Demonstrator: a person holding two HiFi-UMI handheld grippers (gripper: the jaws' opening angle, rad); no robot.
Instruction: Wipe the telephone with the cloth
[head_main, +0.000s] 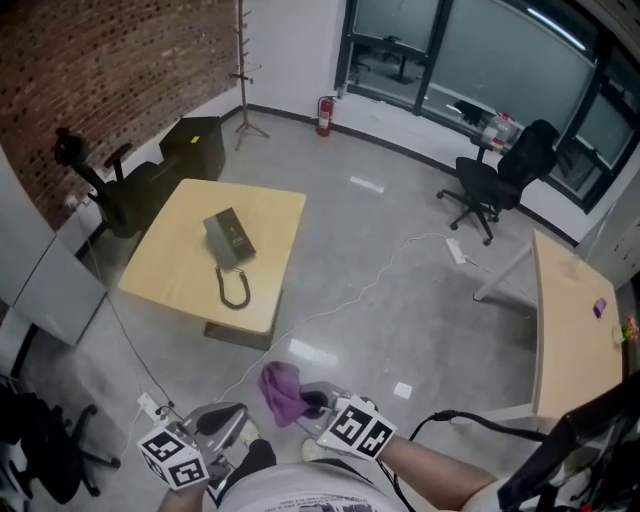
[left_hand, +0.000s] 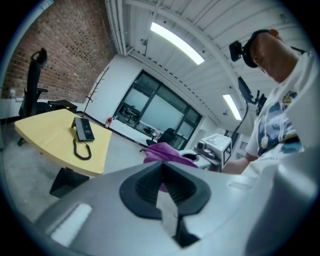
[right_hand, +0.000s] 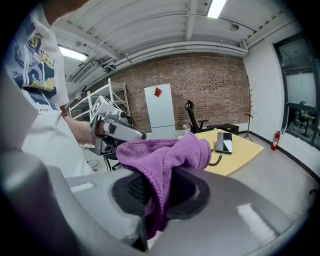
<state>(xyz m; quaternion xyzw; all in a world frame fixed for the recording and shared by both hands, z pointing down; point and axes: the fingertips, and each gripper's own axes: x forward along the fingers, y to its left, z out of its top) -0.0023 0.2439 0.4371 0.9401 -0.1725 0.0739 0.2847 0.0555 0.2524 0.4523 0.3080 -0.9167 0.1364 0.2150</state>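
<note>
At near centre, the right gripper (right_hand: 158, 192) pinches a bunched fold of the cloth (right_hand: 185, 150), judged soft and light; the left gripper (left_hand: 162, 186) is pressed together, empty.

Your right gripper (right_hand: 159, 192) has its jaws clamped on the purple cloth (right_hand: 165, 155), which bunches above them and hangs down between them. Your left gripper (right_hand: 112, 131) is near, to the left. Beyond, the telephone (right_hand: 223, 142) lies on the yellow table (right_hand: 245, 150), before a brick wall (right_hand: 210, 85).
</note>
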